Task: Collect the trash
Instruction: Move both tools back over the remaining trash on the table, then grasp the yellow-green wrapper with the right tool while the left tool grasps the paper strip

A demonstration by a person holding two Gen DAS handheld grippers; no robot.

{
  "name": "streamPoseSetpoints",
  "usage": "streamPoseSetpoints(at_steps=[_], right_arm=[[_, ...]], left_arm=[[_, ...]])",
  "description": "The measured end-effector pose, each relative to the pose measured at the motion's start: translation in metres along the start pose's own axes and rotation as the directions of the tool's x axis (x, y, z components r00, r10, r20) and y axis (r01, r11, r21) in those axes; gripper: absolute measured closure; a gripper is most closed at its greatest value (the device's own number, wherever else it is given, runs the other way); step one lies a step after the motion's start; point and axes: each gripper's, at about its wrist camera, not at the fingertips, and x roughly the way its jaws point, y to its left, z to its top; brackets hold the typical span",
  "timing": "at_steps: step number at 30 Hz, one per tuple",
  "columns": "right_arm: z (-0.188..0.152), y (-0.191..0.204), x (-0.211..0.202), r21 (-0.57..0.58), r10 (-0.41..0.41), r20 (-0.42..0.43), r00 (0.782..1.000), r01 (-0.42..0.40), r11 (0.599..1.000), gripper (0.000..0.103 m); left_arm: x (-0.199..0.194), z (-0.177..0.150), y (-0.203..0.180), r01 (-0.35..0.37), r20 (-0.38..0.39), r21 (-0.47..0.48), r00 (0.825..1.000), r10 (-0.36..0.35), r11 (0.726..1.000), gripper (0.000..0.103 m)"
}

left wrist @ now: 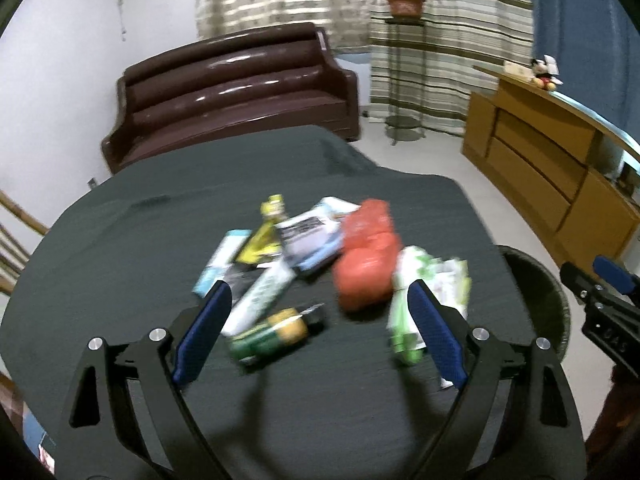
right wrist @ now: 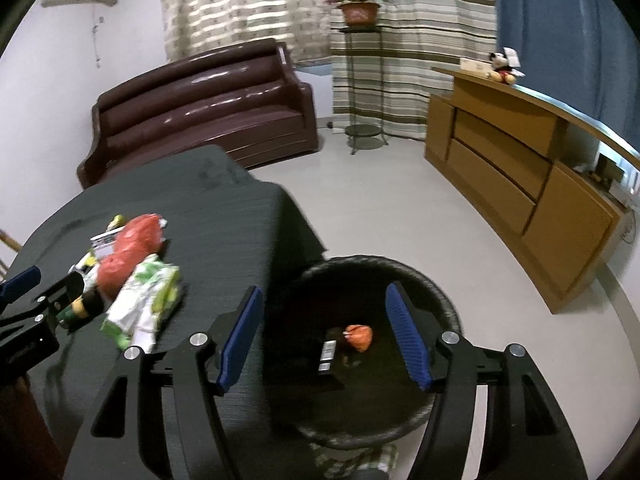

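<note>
Hovering spread and empty, left gripper (left wrist: 320, 328) frames the trash pile (left wrist: 320, 264); right gripper (right wrist: 326, 336) gapes over the bin (right wrist: 448, 308).

Dim indoor light is washing both views; motion blur is smearing the trash pile (left wrist: 304, 264); sofa (left wrist: 236, 92) is glaring. Fisheye is bending edges, corners vignetting black.

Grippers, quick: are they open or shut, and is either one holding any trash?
Left gripper: open, holding nothing, over the table pile.
Right gripper: open, holding nothing, over the bin.
</note>
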Motion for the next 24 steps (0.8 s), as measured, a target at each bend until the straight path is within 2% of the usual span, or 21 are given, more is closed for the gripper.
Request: streamPoseSetpoints(at_steps=[11,19,24], right_arm=[[-0.007,0.059,0.003,-0.069,0.080,-0.042,0.996,-0.083,0.994,0.040],[-0.018,0.092,0.011,-0.124,0.071,-0.095,0.993,-0.082,0.989,0.041],[-0.020,0.098,0.021,-0.137,0.046,-0.141,0.989,-0.066,0.988,0.048]], left_arm=[[0.001,-0.014,0.053,-0.067,-0.021,-0.044,0.998,0.066,0.997,0.016],[0.005,-0.019,0.079,-0.094,-0.033,-0.065,0.995,0.092,0.993,0.016],[0.010,-0.021,0.089,-0.101,-0.049,-0.081,0.994,0.097,0.992,0.016]])
